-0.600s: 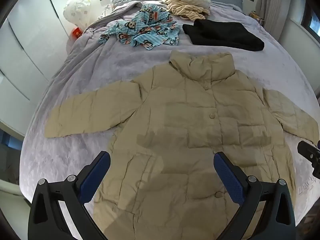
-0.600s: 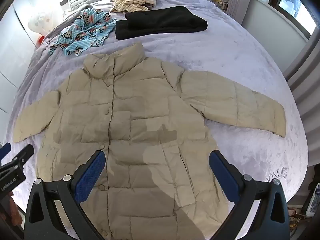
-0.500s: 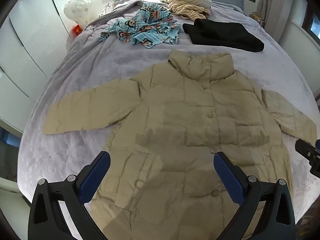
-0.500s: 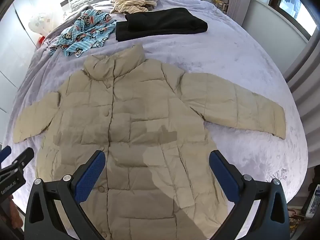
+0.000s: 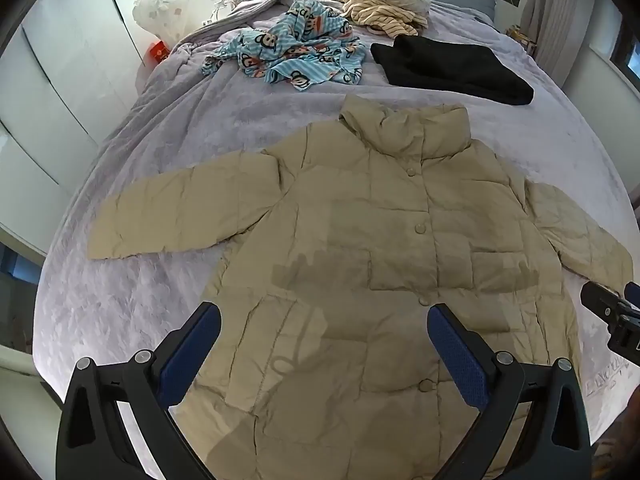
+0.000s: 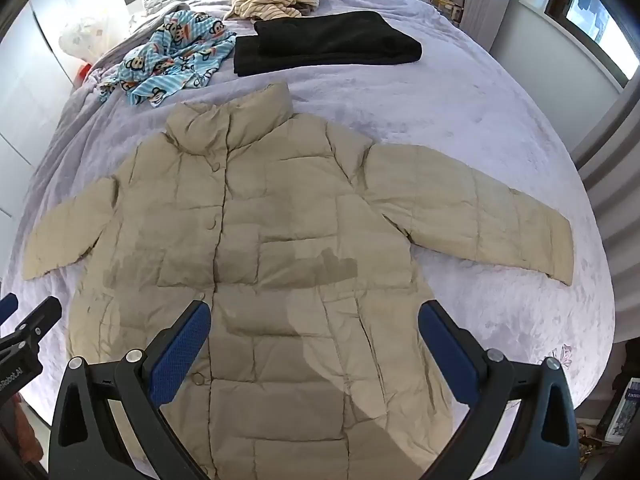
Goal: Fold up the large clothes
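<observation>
A beige puffer jacket [image 5: 384, 248] lies flat and buttoned on the lilac bed cover, collar away from me, both sleeves spread out to the sides. It also shows in the right wrist view [image 6: 256, 240]. My left gripper [image 5: 324, 344] is open and empty, held above the jacket's lower left part. My right gripper [image 6: 314, 340] is open and empty, held above the jacket's lower right part. The right gripper's tip shows at the right edge of the left wrist view [image 5: 612, 312]; the left gripper's tip shows at the left edge of the right wrist view [image 6: 28, 332].
At the far end of the bed [image 5: 168, 132] lie a folded black garment [image 5: 448, 68], a crumpled blue monkey-print garment [image 5: 292, 56] and a cream pile with a pillow [image 5: 384, 4]. White wardrobe doors [image 5: 52, 92] stand left; a window [image 6: 596, 28] is right.
Both grippers have drifted slightly back and up, so the jacket sits a little lower and smaller in view. Both stay open. The jacket has not moved.
</observation>
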### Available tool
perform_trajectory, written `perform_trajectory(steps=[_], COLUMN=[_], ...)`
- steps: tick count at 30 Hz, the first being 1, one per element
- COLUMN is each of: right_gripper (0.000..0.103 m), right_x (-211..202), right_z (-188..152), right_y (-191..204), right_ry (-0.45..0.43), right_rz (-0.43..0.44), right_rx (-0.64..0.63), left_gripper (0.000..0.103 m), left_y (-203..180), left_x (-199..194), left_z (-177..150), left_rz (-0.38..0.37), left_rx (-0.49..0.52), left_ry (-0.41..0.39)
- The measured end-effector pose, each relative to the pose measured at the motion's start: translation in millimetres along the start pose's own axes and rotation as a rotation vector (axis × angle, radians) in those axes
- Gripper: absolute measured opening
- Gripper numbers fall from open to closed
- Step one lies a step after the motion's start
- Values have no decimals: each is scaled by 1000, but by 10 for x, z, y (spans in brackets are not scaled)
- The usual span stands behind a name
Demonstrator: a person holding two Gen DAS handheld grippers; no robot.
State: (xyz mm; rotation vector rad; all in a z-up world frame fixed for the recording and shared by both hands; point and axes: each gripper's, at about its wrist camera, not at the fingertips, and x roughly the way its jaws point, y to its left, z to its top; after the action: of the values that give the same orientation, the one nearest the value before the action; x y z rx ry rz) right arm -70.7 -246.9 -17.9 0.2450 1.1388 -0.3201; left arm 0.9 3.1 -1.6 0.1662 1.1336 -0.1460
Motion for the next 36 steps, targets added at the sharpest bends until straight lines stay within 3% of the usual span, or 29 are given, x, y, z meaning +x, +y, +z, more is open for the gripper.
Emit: perform_trajectory(steps=[36], right_gripper=[103], right_x=[0], right_z=[43], right_y=[66], right_ry=[-7], right_rz=[0], right_rx=[-12], left_gripper=[103], left_y=[25], left_x=[77], left_z=[1], left_rz=[2], left_rx=[-10], left_ry=[19])
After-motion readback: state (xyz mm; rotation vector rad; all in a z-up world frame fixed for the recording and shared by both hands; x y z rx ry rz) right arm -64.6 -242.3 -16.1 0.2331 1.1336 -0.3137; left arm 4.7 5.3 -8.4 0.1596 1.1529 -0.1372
